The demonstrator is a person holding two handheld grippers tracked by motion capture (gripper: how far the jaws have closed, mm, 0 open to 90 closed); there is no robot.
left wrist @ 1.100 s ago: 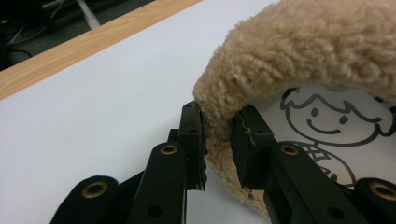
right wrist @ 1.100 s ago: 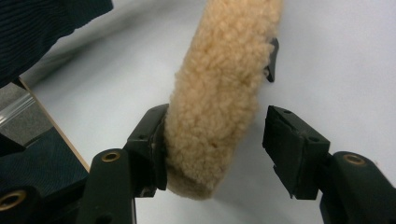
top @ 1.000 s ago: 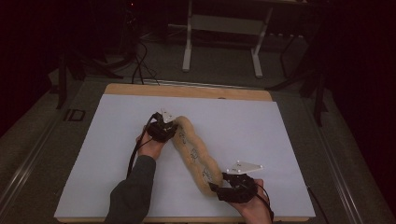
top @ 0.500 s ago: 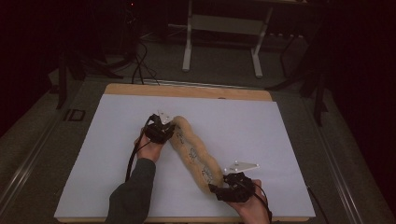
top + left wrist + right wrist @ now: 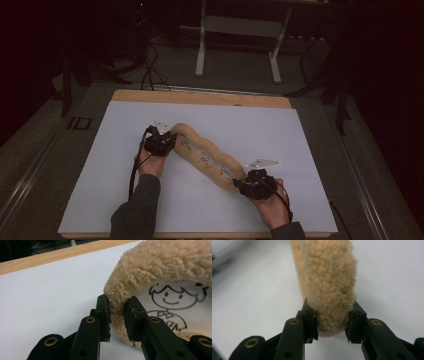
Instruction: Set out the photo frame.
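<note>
White counter (image 5: 310, 150) is spread with a fleece roll (image 5: 205, 155); its ten-o'clock end is pinched by the left tool (image 5: 167, 138), its four-o'clock end gripped by the just-closing right tool (image 5: 241, 186).

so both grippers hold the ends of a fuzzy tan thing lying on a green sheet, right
Not quite: the sheet is white, not green, as the high view shows. The rest holds: the left gripper and right gripper each clamp an end of the fuzzy tan thing.
</note>
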